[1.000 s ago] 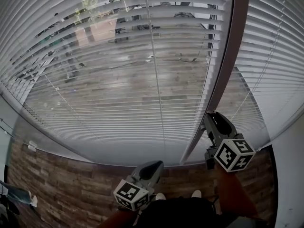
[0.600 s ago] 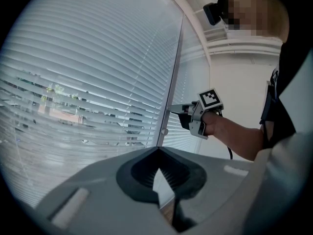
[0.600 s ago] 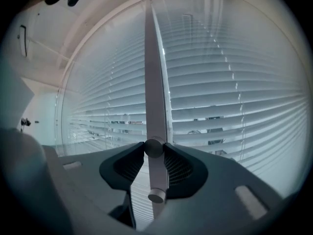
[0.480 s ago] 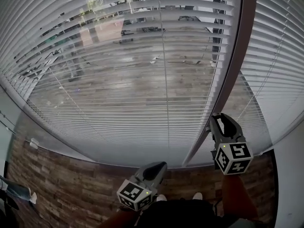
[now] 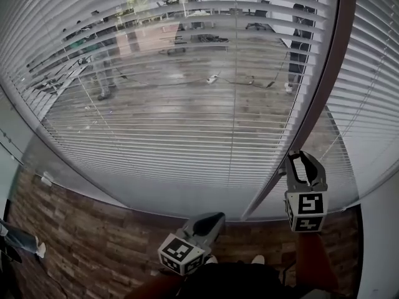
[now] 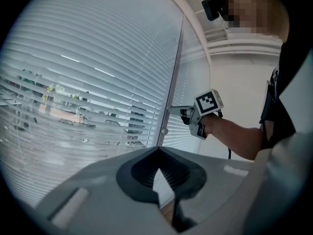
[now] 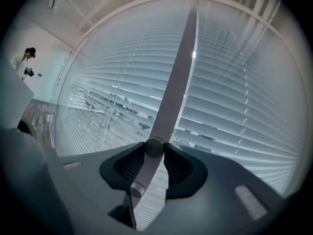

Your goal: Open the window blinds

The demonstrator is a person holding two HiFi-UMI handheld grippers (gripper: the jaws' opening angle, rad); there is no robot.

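Your right gripper (image 7: 154,151) has just been closing its jaws, and they now pinch the blind wand (image 7: 143,174). The wand is a grey rod that runs between the pads with its rounded end toward the camera. In the head view you hold this gripper just right of the dark window post (image 5: 312,98), low against the blinds (image 5: 156,104). Your left gripper (image 5: 215,217) hangs lower and nearer to you, jaws together, holding nothing. The slats of the wide left blind are tilted enough to see through. Those of the right blind (image 5: 374,73) look more closed.
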